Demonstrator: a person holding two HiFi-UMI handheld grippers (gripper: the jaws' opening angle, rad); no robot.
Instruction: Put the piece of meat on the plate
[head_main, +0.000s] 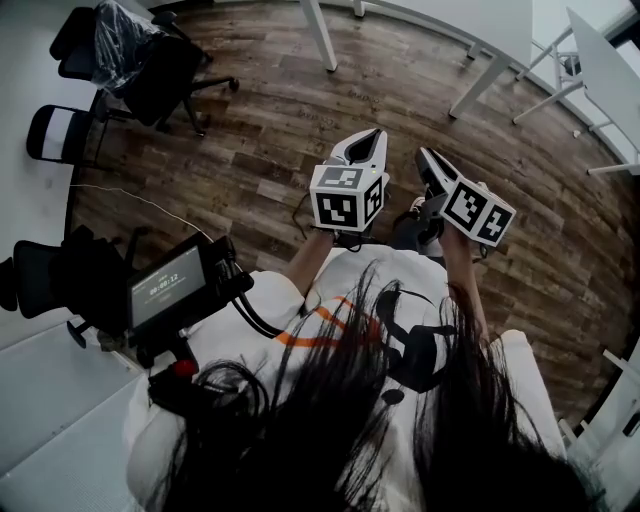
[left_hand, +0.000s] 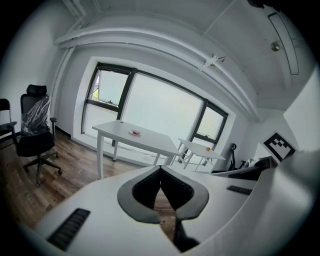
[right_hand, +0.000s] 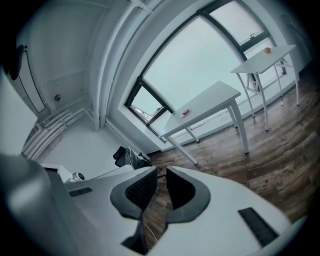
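While the person stands out on the plank floor with a tool in each hand, neither tool has anything of the task within reach. At the left are black office chairs, one draped in clear plastic, and a thin cable trails over the boards near them. The left gripper points a little downward, its fingers pressed together at the tips with nothing between them. Just beside it, the right gripper is the same, with its fingers brought together and empty.

Beyond both, under the wide window, stands a white table with a small reddish thing on top. I take that for the meat, but it is too far off to tell whether it lies on a plate or on bare tabletop. Further right, a second table carries a small orange thing.

This fits someone who has yet to go over, or someone who has stepped back with the meat set down. Either way, I'd judge it wise to hold the tools steady and to mind the cable, chair bases and table legs when crossing. The floor looks level and open. The tabletop looks smooth and hard, so a soft piece might slide when pinched.
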